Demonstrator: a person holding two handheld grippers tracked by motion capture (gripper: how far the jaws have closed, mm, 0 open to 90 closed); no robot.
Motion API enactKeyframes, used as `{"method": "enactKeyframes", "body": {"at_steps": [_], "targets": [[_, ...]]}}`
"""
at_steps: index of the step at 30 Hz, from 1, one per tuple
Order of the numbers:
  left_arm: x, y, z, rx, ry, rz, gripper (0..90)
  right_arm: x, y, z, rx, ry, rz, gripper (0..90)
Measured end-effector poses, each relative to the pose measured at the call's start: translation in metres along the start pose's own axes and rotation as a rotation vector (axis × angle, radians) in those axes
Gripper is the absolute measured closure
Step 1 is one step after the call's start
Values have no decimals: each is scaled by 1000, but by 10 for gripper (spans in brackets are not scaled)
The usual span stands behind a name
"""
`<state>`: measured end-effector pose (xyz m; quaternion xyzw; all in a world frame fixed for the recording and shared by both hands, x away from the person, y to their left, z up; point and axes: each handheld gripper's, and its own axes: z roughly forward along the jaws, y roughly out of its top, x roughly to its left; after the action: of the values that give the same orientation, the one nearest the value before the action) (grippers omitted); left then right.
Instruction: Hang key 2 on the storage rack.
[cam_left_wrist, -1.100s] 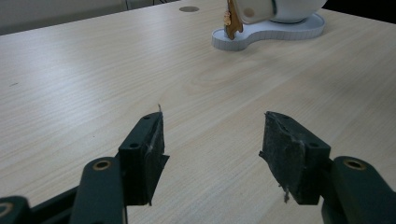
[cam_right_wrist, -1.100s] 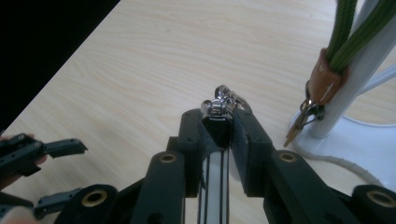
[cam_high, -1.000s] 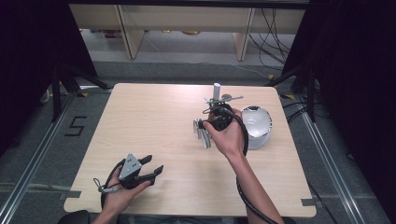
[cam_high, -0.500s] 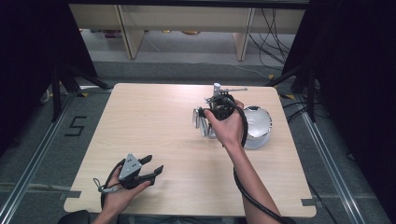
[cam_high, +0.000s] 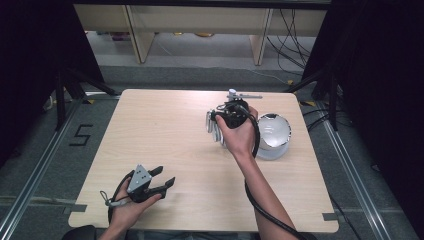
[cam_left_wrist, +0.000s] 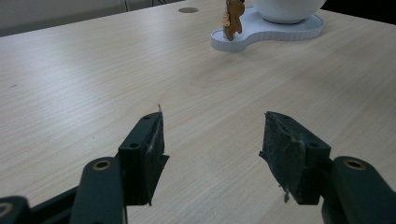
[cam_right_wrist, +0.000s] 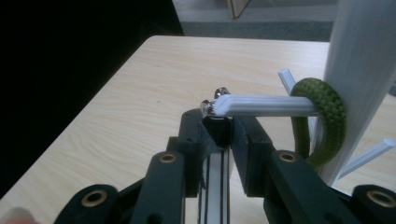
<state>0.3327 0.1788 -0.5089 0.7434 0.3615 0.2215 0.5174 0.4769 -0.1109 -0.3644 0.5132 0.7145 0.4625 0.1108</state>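
Observation:
My right gripper (cam_right_wrist: 218, 123) is shut on a black-and-white strap (cam_right_wrist: 215, 186) whose metal clasp (cam_right_wrist: 210, 106) sits at the tip of a white peg (cam_right_wrist: 266, 105). The peg sticks out of a white post (cam_right_wrist: 362, 70), and a green rope loop (cam_right_wrist: 327, 112) hangs on it against the post. In the high view the right gripper (cam_high: 231, 106) is at the peg stand (cam_high: 232, 94) near the table's far edge, with the strap (cam_high: 214, 129) hanging below the hand. My left gripper (cam_high: 164, 177) rests open at the near left, its jaws (cam_left_wrist: 212, 149) wide apart with nothing between them.
A white bowl (cam_high: 274, 132) stands just right of the right hand, close to the table's right edge. In the left gripper view it sits on a white base (cam_left_wrist: 280, 30), with a small brown figure (cam_left_wrist: 232, 18) at the base's edge. Bare tabletop (cam_high: 160, 130) spans the left and middle.
The right hand has carried the strap away from me, up to the peg stand. The left gripper has stayed where it was.

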Motion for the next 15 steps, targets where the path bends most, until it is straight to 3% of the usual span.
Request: {"method": "enactKeyframes", "body": {"at_steps": [1, 6, 15], "targets": [[1, 0, 0, 0, 1, 19, 385, 1, -2, 2, -13, -9, -11, 746], [1, 1, -1, 5, 9, 15, 385, 9, -7, 6, -49, -45, -38, 746], [0, 1, -1, 7, 9, 15, 385, 18, 9, 3, -14, -50, -53, 746]]}}
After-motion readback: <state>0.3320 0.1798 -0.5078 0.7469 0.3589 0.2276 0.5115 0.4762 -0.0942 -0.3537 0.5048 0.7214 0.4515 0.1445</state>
